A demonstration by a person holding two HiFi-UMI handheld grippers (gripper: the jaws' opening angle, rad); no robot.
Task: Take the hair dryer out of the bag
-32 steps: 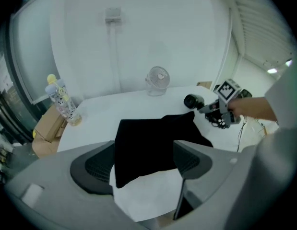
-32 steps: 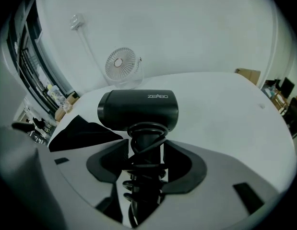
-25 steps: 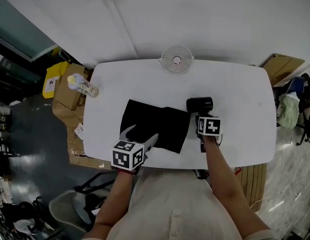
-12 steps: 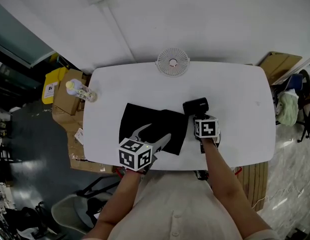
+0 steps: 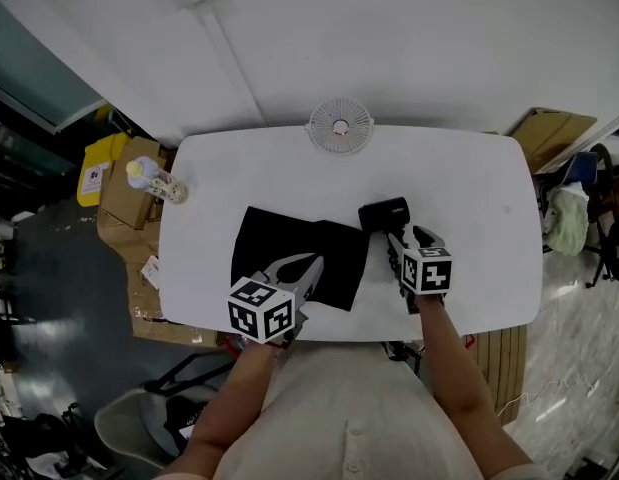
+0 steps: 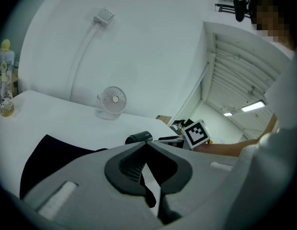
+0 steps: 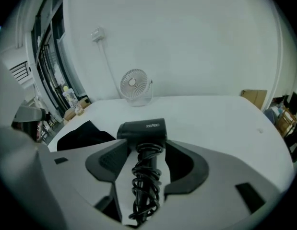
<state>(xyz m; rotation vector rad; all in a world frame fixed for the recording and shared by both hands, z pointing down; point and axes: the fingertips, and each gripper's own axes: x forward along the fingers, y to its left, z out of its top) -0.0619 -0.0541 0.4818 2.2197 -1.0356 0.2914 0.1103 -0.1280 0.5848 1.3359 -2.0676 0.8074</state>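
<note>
1 step left, seemingly: hair dryer (image 5: 385, 214) lies on the table (image 5: 459, 173) just beside the bag (image 5: 289, 250), right gripper (image 5: 411, 244) jaws just opening with its handle loose between them, left gripper (image 5: 305, 268) clenched empty, so simply withdraw.

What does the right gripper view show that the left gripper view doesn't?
Only the right gripper view: the cord coiled round the handle of the hair dryer, lying between the jaws of the right gripper, which have just been opening and do not press on it.

Only the left gripper view: the left gripper shut with nothing showing between its jaws, the marker cube and the person's arm.

Both: the fan, black bag, bottle, white table and the dryer itself.
</note>
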